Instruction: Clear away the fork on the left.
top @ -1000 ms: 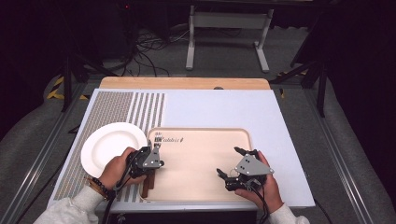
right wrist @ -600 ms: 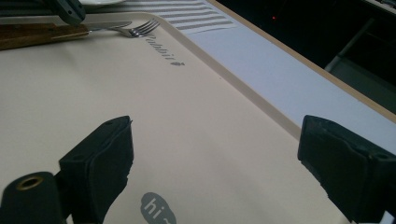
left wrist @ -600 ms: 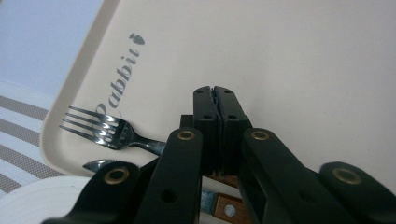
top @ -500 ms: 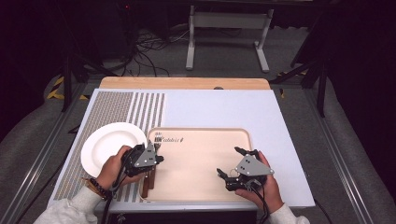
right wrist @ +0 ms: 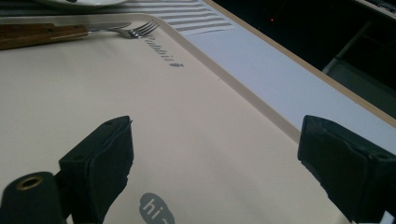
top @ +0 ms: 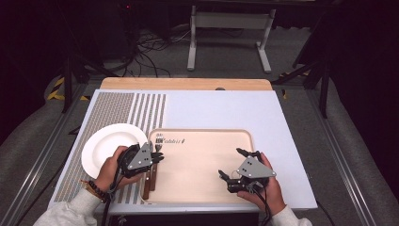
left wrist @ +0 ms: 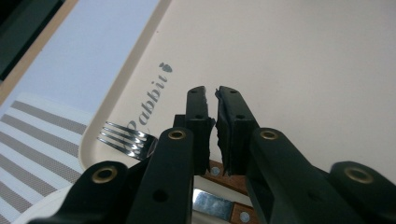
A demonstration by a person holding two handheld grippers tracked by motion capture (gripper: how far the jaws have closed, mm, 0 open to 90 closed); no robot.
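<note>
White tabletop (top: 226, 108) carries your beige plastic tray (top: 207, 165); your left gripper (left wrist: 215, 100), jaws just parting with nothing between them, hovers over the wooden-handled cutlery (top: 149, 181) at the tray's left edge; your right gripper (top: 231, 165) stands wide open, empty.

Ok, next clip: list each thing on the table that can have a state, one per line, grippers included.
Left gripper: jaws nearly together with a thin gap, just been opening, nothing between them.
Right gripper: jaws wide open, empty, over the tray.
Fork: lying flat on the tray's left edge.
Knife: lying flat beside the fork, wooden handle.
Plate: empty, left of the tray.
Tray: flat on the table, middle bare.
</note>
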